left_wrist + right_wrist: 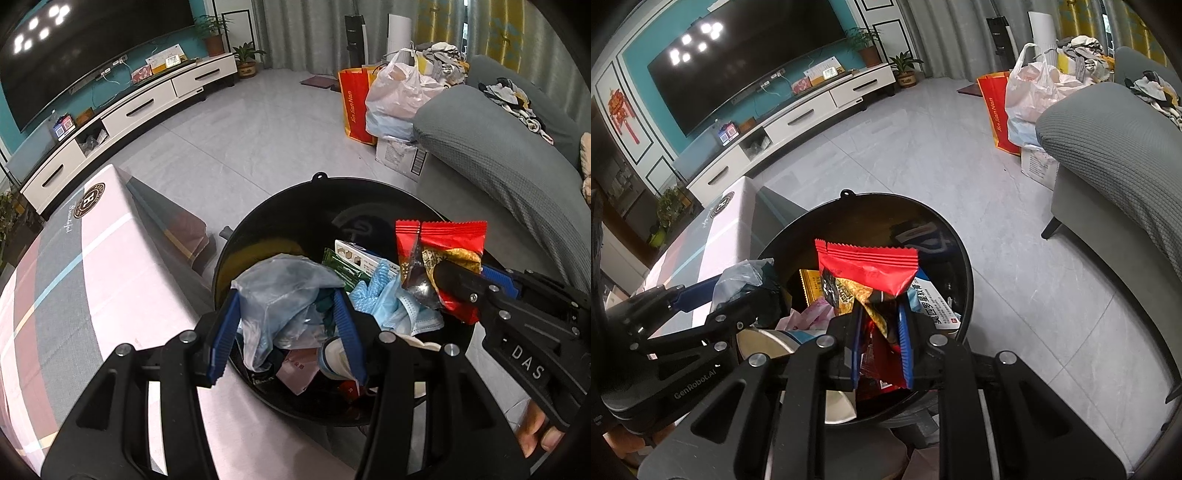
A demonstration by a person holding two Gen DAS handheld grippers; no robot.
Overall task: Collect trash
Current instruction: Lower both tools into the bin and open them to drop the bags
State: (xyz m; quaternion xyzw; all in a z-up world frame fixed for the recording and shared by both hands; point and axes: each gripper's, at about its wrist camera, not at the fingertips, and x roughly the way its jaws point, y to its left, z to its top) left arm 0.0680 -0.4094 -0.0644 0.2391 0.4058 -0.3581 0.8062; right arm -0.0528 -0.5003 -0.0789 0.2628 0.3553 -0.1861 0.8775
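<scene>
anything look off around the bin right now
Nothing spilled. The black bin is heaped, and both grippers hold trash above it: left gripper a clear plastic bag, right gripper a red snack wrapper.

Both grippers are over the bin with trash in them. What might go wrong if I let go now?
The left gripper holds a light plastic bag close to the black bin's table-side rim; on release it may drift onto the table. The red snack wrapper in the right gripper may catch between the fingers. The two grippers are close together, so they might bump.
</scene>
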